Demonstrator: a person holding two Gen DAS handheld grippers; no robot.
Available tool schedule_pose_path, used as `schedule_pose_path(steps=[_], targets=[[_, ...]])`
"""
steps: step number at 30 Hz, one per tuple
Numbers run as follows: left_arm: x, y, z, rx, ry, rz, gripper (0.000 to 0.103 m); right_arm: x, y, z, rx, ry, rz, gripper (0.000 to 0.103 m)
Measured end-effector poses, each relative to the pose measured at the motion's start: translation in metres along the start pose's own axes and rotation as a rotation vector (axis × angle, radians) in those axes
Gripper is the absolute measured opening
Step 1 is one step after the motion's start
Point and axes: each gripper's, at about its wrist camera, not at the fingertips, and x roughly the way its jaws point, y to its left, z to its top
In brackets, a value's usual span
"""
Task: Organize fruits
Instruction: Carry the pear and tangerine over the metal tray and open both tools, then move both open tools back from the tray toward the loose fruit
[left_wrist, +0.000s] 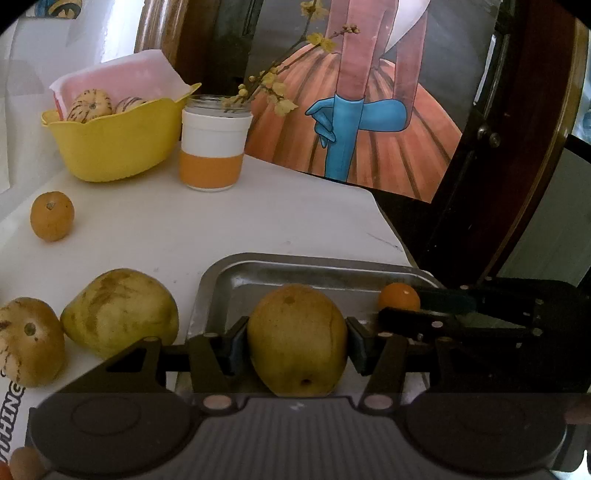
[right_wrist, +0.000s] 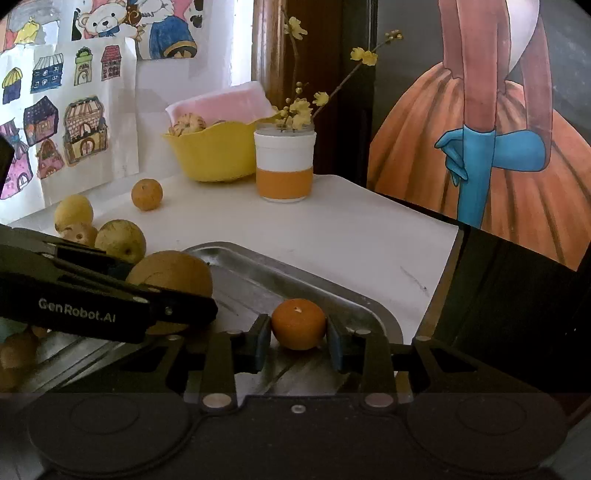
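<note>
Starting at the left of the counter (left_wrist: 229, 221), I see loose fruit waiting: a striped melon-like fruit (left_wrist: 27, 341) at the edge, a yellow-green pear (left_wrist: 118, 312) just beside it, and a small orange (left_wrist: 51, 215) further back. Behind those stands the yellow basket (left_wrist: 110, 147) with two more striped fruits inside, and next to it the orange-and-white jar (left_wrist: 212, 151) holding flower twigs.

Moving right, my left gripper (left_wrist: 297, 345) has its jaws closed on a large pear (left_wrist: 297, 339), one pad pressed against each side, and it sits over the near part of the metal tray (left_wrist: 314, 267). I cannot tell whether the pear touches the tray floor.

Further right, my right gripper (right_wrist: 299, 328) has its jaws narrowed around a small tangerine (right_wrist: 298, 324), which is over the tray's right part and looks low or resting on it; the pads appear to touch its sides.

I judge this as the placing step: both fruits are being set in the tray. The next move calls for letting each fruit settle on the metal, widening the jaws gently so nothing rolls, then backing off toward the loose fruit on the left.
</note>
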Motion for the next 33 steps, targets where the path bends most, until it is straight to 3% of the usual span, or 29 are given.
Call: schedule_pose_path(steps=[3, 5, 9, 12, 14, 20, 25, 33], targets=[[0.0, -0.001, 0.0, 0.003, -0.002, 0.0, 0.061, -0.001, 0.0, -0.002, 0.01, -0.004, -0.003, 0.041], [-0.004, -0.002, -0.001, 0.005, -0.017, 0.012, 0.076, -0.004, 0.001, -0.003, 0.003, -0.007, -0.016, 0.047], [-0.019, -0.004, -0.001, -0.024, -0.052, 0.005, 0.082, -0.018, 0.003, -0.005, 0.002, -0.031, -0.04, 0.053], [-0.035, -0.007, 0.0, -0.036, -0.087, -0.012, 0.086, -0.034, 0.004, -0.005, 0.015, -0.064, -0.056, 0.064], [-0.047, -0.01, 0.0, -0.031, -0.115, -0.014, 0.09, -0.047, 0.006, -0.004, 0.024, -0.086, -0.066, 0.076], [-0.096, -0.017, -0.004, -0.032, -0.215, -0.016, 0.101, -0.093, 0.022, -0.003, 0.038, -0.173, -0.084, 0.093], [-0.136, -0.017, -0.011, -0.048, -0.264, -0.013, 0.102, -0.133, 0.044, -0.004, 0.007, -0.241, -0.101, 0.1], [-0.194, -0.01, -0.035, -0.038, -0.312, 0.007, 0.102, -0.18, 0.078, -0.014, 0.01, -0.24, -0.07, 0.102]])
